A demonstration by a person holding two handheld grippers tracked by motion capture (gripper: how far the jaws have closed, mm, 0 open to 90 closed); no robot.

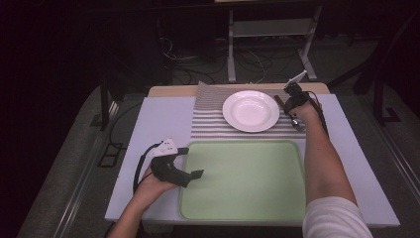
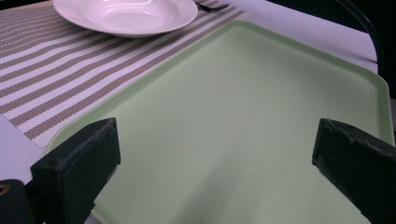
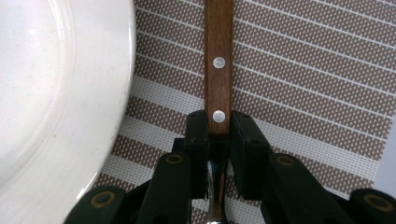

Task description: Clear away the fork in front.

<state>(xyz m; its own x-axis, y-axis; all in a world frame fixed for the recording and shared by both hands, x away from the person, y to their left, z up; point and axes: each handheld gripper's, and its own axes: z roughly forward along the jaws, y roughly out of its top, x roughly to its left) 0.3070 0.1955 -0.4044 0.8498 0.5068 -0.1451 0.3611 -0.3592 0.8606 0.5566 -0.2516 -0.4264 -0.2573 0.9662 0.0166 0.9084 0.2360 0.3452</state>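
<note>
Wooden-handled metal spoon (image 3: 218,70) is lying on the brown-and-white striped placemat (image 3: 317,79), the right gripper (image 3: 219,126) clamping its handle, the round white plate (image 3: 56,93) just beside its jaw. The left gripper (image 2: 215,163) is hovering, jaws apart, over the bare pale green tray (image 2: 243,102), plate beyond it.

This looks like a lab or test room set up to mimic a dining place. A white-topped desk (image 1: 163,116) stands on grey carpet in a dim room. Loose cables (image 1: 198,59) trail across the floor at the upper middle of the frame, beside a metal frame stand (image 1: 270,29). The striped placemat (image 1: 210,116), white plate (image 1: 250,110) and green tray (image 1: 242,181) sit as staged props.
</note>
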